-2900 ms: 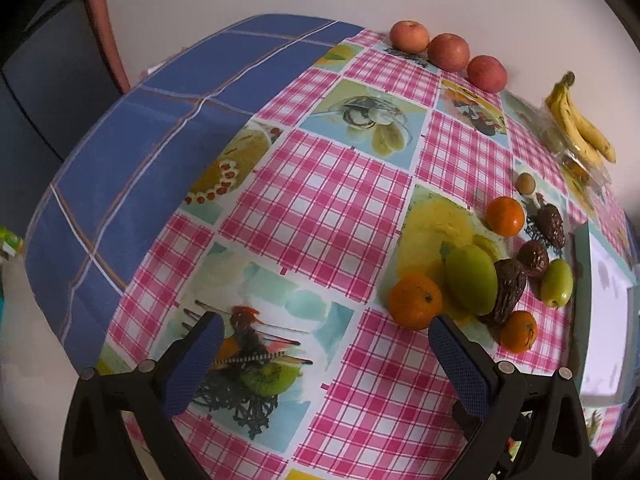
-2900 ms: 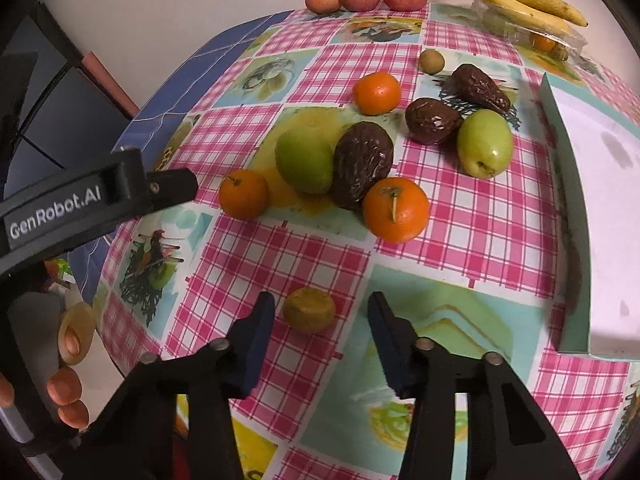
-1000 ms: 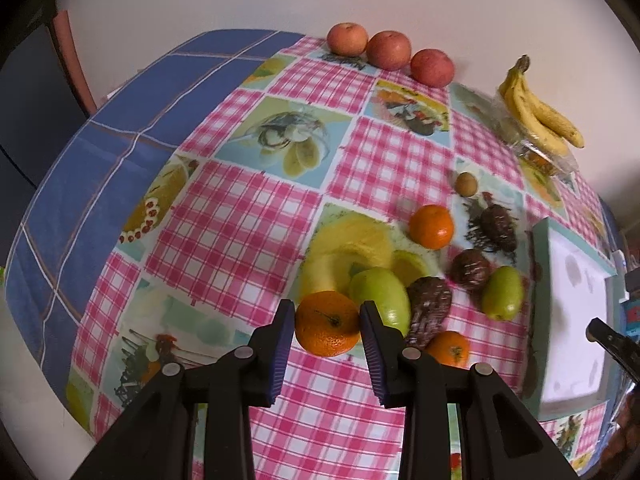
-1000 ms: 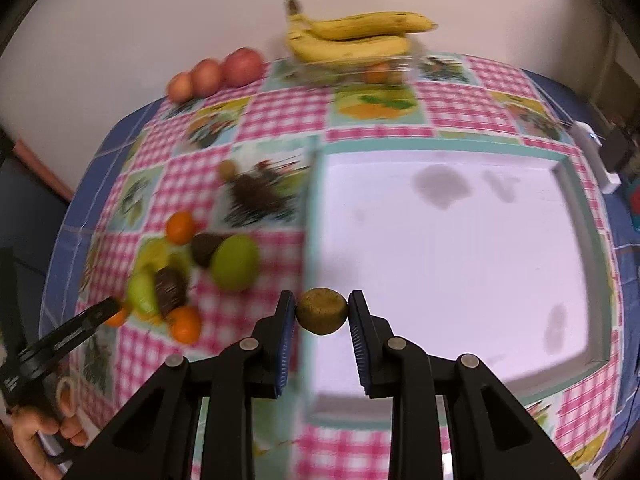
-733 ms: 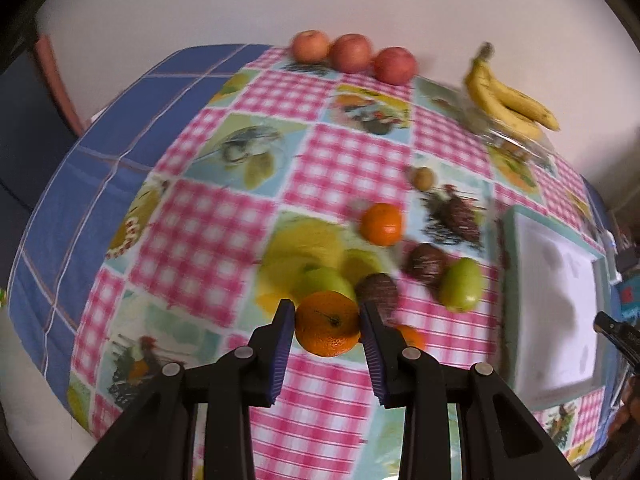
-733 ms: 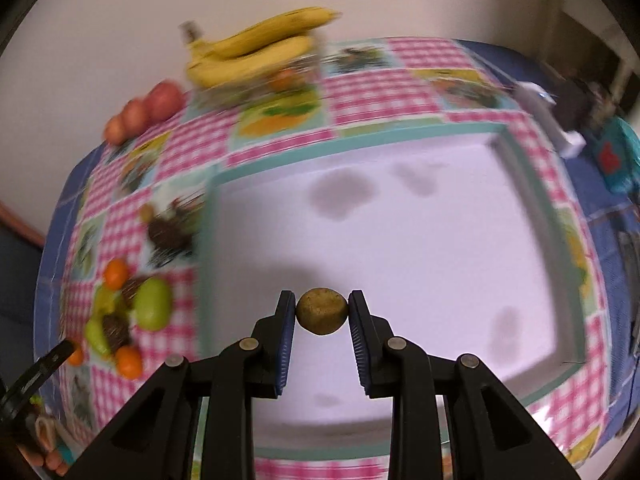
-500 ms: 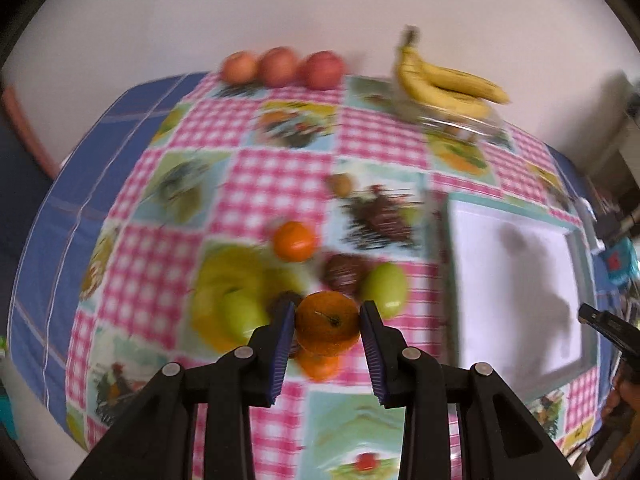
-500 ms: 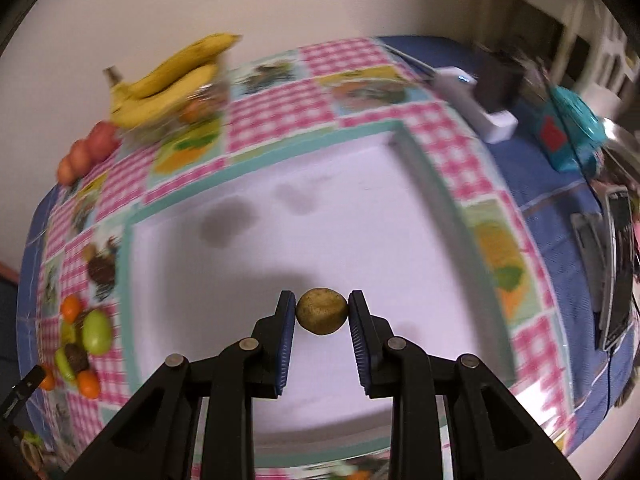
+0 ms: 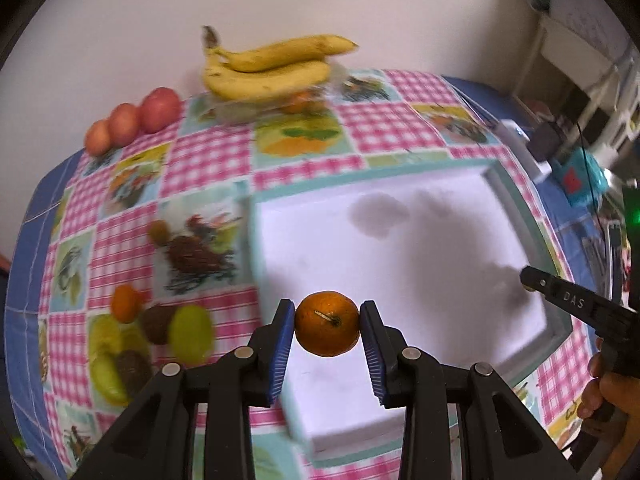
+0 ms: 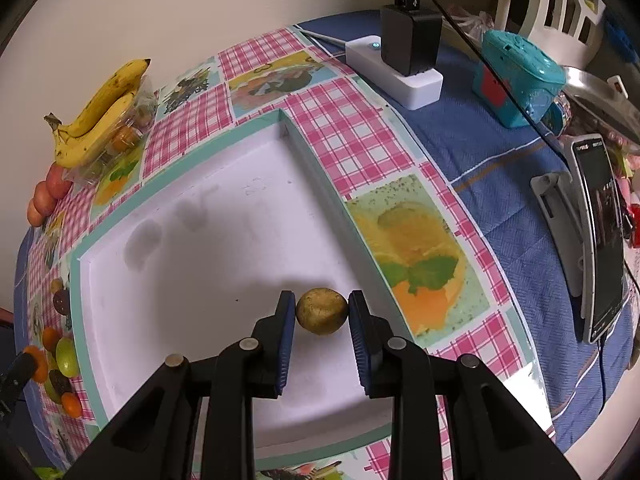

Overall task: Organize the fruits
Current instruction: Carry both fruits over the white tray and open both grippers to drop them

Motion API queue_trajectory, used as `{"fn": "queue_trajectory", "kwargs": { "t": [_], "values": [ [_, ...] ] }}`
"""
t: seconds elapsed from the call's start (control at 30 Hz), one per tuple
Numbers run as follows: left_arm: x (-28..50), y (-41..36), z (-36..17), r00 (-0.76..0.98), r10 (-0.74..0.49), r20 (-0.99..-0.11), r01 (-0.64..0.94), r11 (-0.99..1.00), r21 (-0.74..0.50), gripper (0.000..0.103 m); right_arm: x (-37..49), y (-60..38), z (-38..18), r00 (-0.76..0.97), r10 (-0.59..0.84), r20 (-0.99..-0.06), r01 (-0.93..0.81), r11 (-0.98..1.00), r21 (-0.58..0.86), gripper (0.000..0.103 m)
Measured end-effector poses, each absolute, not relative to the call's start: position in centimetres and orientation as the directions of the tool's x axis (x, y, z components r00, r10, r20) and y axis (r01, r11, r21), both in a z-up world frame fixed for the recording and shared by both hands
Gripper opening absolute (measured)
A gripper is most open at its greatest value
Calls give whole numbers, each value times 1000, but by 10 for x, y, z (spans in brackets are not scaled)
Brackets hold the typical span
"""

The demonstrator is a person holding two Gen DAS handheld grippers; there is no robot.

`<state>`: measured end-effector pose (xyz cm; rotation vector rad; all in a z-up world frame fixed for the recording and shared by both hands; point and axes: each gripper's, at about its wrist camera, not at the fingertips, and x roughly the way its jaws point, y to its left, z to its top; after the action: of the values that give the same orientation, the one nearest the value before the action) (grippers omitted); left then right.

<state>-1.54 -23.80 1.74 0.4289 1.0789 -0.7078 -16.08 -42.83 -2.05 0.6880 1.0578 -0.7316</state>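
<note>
Over the white tray (image 10: 192, 264), left fingers (image 9: 327, 330) clamp an orange (image 9: 327, 323) and right fingers (image 10: 322, 312) a kiwi (image 10: 321, 311), apparently ready for setting down.

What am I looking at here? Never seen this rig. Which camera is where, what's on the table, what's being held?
No robot: a person holds a two-finger gripper in each hand, each with a fisheye camera looking along its fingers. Left-wrist view: the left gripper is shut on an orange above the white tray. Right-wrist view: the right gripper is shut on a small brownish-yellow fruit over the same tray. On the checked tablecloth: bananas, three apples and more loose fruit.
</note>
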Motion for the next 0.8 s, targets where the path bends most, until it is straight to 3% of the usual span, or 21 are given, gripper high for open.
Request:
{"fn": "queue_trajectory", "kwargs": {
  "t": [0.33, 0.63, 0.73, 0.8],
  "values": [
    [-28, -256, -31, 264, -246, -933, 718, 695, 20, 36, -154, -426, -32, 313, -160, -936, 793, 586, 165, 28],
    [-28, -256, -28, 266, -255, -930, 720, 693, 16, 37, -150, -426, -35, 304, -173, -937, 791, 593, 147, 28],
    [-28, -253, -28, 261, -258, -930, 718, 696, 8, 39, -150, -426, -34, 298, -173, -939, 791, 595, 142, 28],
    [-28, -251, -25, 255, -266, -930, 716, 698, -3, 48, -150, -426, -33, 294, -175, -940, 792, 595, 137, 28]
  ]
}}
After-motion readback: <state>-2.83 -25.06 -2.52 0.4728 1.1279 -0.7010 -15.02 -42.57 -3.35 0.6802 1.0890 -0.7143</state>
